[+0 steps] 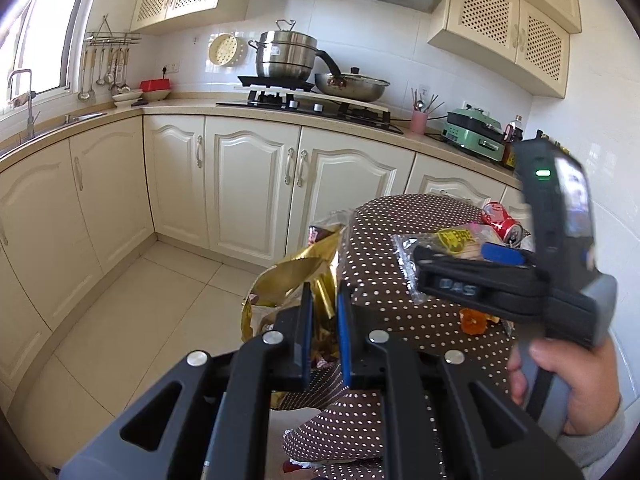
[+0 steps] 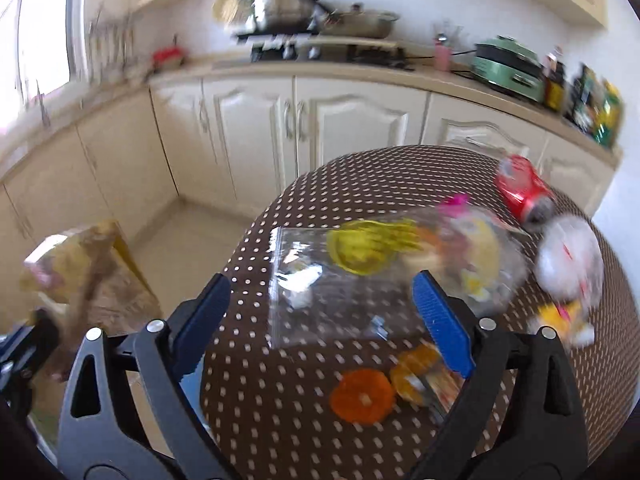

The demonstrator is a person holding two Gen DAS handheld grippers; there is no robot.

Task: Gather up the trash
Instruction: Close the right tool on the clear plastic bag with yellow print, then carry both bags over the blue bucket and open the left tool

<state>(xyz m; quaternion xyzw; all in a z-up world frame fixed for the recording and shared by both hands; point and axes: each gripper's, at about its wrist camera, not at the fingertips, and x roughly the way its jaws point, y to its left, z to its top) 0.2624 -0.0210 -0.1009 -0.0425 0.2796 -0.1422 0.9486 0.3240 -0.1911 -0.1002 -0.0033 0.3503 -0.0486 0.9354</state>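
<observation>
While left jaws pinch one gold bag (image 1: 288, 280) | one red can (image 2: 522, 192) | one clear wrapper (image 2: 360, 280)

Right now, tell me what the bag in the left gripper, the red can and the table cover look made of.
Bag: looks like metallised foil, glossy gold, sharply creased and mirror-bright.
Red can: likely thin aluminium, painted red, dented, with a bare silvery end.
Table cover: brown with white dots; probably cloth or vinyl, hard to tell.

dotted brown table (image 2: 360, 168), red can (image 2: 522, 190), clear wrapper (image 2: 344, 276), orange lid (image 2: 362, 396)
</observation>
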